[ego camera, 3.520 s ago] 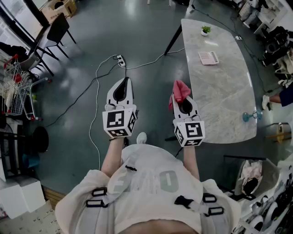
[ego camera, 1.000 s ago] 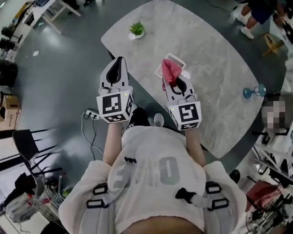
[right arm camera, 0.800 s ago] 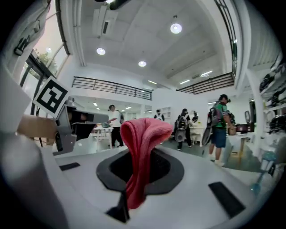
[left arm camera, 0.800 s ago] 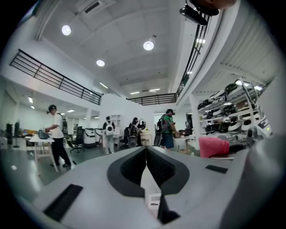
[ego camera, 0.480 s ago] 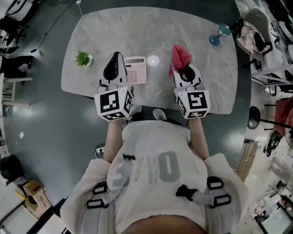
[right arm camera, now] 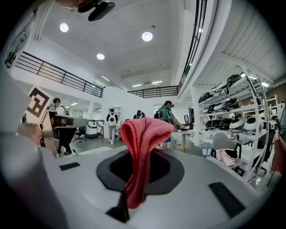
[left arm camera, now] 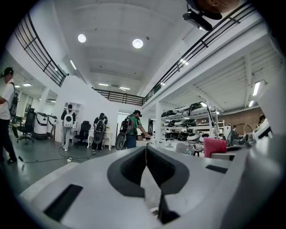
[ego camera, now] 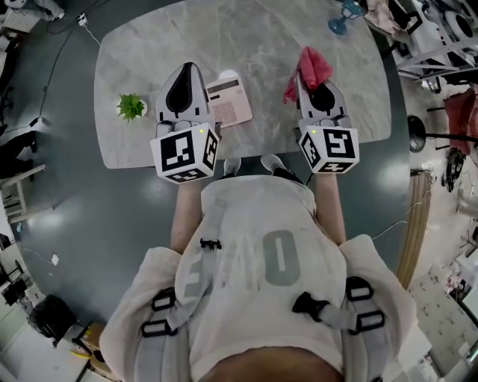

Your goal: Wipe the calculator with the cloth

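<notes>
**Evidently the approach step: cloth was in the grip, calculator not yet touched**

Judging by the layout, wiping had not begun; the person stood at the edge of the table (ego camera: pixel 112 142) with both tools held out over it. The right gripper (ego camera: pixel 314 83) was pinching the pink cloth (ego camera: pixel 311 67), which bunched up out of its jaws and hung clear of the tabletop. The left gripper (ego camera: pixel 189 69) had its jaws pressed together on nothing. The calculator (ego camera: pixel 228 101) lay flat on the table between the two grippers, just beside the left one and apart from the cloth.

The next move probably called for lowering the cloth and carrying it across onto the calculator's face, perhaps with the left gripper steadying the calculator.

Counted: one calculator, one cloth, two grippers, one small potted plant (ego camera: pixel 131 107), and one blue object (ego camera: pixel 340 20) at the table's far edge.
</notes>
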Motion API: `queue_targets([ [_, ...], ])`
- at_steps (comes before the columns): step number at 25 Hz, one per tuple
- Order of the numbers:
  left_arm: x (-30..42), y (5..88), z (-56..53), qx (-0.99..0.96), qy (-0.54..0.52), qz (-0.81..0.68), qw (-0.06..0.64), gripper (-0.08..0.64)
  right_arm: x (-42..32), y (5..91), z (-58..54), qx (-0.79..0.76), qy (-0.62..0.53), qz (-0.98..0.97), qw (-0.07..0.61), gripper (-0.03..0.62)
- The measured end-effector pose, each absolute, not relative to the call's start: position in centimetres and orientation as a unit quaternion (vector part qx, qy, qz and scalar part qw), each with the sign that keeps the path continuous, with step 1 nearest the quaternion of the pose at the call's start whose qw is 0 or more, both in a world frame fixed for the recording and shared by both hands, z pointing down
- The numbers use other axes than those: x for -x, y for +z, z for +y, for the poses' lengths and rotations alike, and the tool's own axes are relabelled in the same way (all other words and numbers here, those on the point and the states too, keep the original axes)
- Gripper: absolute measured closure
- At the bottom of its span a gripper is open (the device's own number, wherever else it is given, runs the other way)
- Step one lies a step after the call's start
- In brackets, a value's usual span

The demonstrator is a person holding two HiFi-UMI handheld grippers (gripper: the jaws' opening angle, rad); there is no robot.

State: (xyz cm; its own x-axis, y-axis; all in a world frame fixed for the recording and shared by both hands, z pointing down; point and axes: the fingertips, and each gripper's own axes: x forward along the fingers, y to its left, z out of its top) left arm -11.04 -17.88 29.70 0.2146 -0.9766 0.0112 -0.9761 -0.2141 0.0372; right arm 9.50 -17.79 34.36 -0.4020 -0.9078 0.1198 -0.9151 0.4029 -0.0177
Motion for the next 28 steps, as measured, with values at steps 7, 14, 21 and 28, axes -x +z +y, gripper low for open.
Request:
queue_targets([
  [7, 14.9, 29.7, -17.4, -0.780, -0.021, -0.625, 0.022, 0.538, -6.7, 34.6, -17.2, -0.558, 0.039, -0.827, 0.049, 0.536],
  [14, 15.9, 30.1, -17.2, -0.773, -0.040, -0.632, 0.042, 0.537, -6.3, 34.7, -17.0, -0.553, 0.040, -0.830, 0.057, 0.537],
  [21, 15.6, 32.2, -17.4, -0.782, -0.040, -0.613, 0.106, 0.425, -6.1, 35.1, -16.4, -0.538, 0.046, -0.839, 0.067, 0.536],
  [28, 14.9, 39.1, -17.6, -0.762, 0.037, -0.624, 0.167, 0.360, -6.1, 35.9, -16.2, -0.521, 0.054, -0.848, 0.074, 0.535],
])
